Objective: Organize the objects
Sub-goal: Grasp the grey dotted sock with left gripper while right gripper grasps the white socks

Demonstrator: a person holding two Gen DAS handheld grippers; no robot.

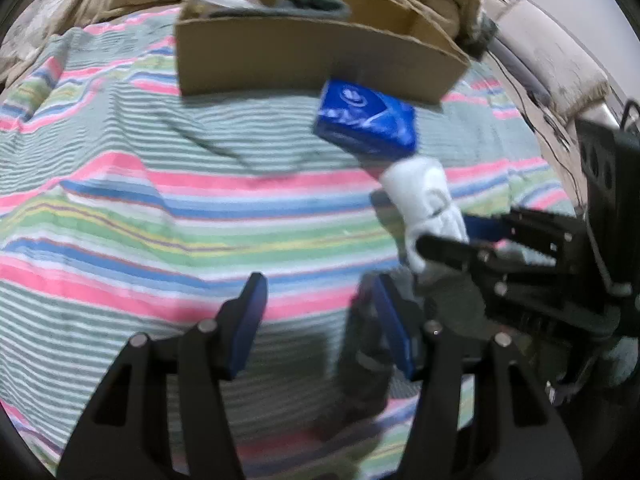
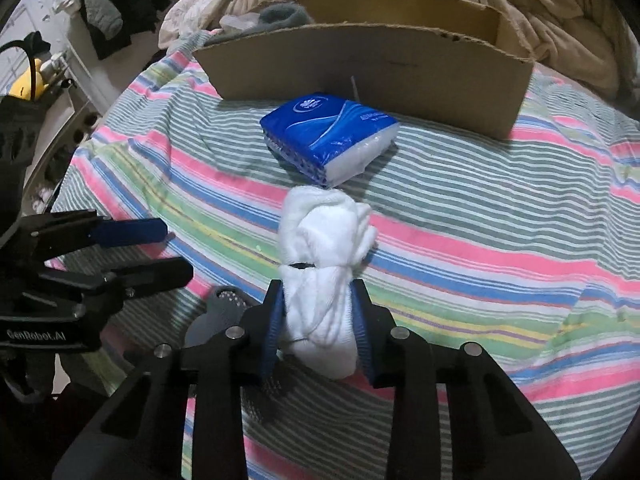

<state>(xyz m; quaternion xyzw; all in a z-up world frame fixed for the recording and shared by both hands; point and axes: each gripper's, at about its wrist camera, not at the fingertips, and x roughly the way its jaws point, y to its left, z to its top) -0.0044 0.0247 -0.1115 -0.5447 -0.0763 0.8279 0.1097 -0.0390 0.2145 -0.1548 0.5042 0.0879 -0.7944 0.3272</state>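
Two hand-held grippers are in view, the left hand-held gripper point(image 1: 316, 320) and the right hand-held gripper point(image 2: 318, 320). On the striped bed sheet point(image 2: 480, 216) lie one blue tissue pack point(image 2: 328, 136), one white sock bundle point(image 2: 326, 272) and one open cardboard box point(image 2: 360, 68), with one grey sock point(image 2: 280, 14) inside it.

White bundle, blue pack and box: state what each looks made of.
White bundle: soft knitted cotton-like fabric, ribbed and matte, probably rolled socks. Blue pack: glossy plastic film showing highlights, white tissue visible at its end. Box: plain brown corrugated cardboard, matte, with rough torn top edges.
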